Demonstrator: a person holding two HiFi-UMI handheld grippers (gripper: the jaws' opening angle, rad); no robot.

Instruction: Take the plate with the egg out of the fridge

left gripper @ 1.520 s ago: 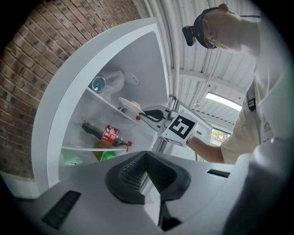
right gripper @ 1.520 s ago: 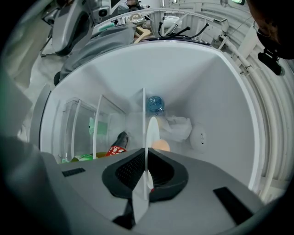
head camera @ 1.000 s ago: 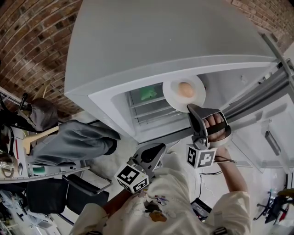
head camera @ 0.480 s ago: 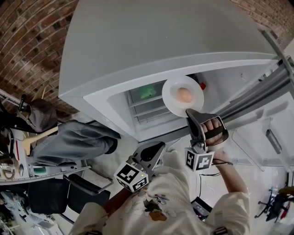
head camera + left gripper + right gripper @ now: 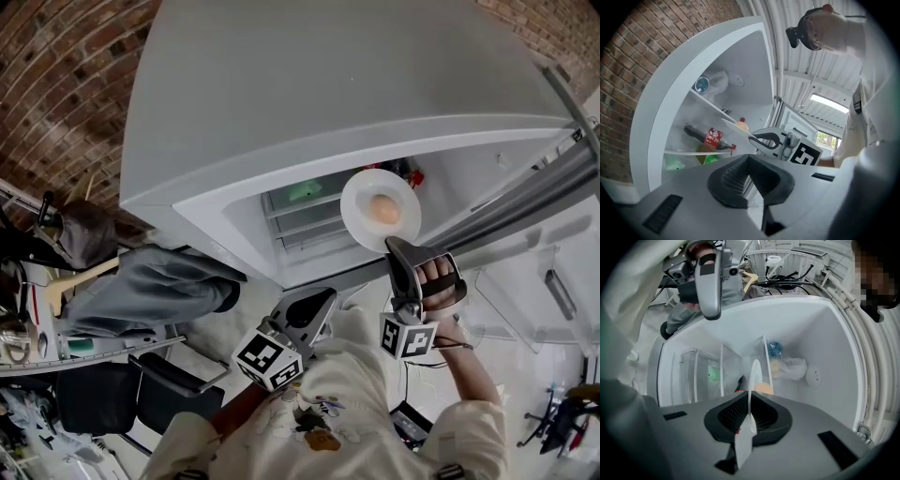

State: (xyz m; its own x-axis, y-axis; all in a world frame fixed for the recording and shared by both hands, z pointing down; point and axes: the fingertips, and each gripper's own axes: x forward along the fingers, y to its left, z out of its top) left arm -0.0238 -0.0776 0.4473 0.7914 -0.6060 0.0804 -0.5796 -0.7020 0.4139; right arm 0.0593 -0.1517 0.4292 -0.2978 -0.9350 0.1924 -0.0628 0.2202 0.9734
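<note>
Holds the left claw (image 5: 307, 312) low, near the chest and well apart from the fridge (image 5: 319, 103). Probably parks it there only to leave free way for the other arm. Shows its jaws pressed together, with nothing between them.

Reaches further out with the right claw (image 5: 397, 247), pinching the near rim of the white plate (image 5: 361, 201). Closes the jaws only as far as the thin rim allows, one jaw on each face of it, and touches nothing else. Carries the plate flat, by the look of it, most likely so that the egg (image 5: 384, 210) stays in the middle and does not roll off. Takes it by the edge, presumably because the edge alone is thin enough for the jaws.

Places the plate at the mouth of the open fridge, in front of the upper shelf. Cannot tell whether the far rim is already fully clear of that shelf.

Leaves behind, deeper inside, a dark bottle (image 5: 704, 137) with a red label lying on a shelf, and something green (image 5: 301, 191) lower down.
</note>
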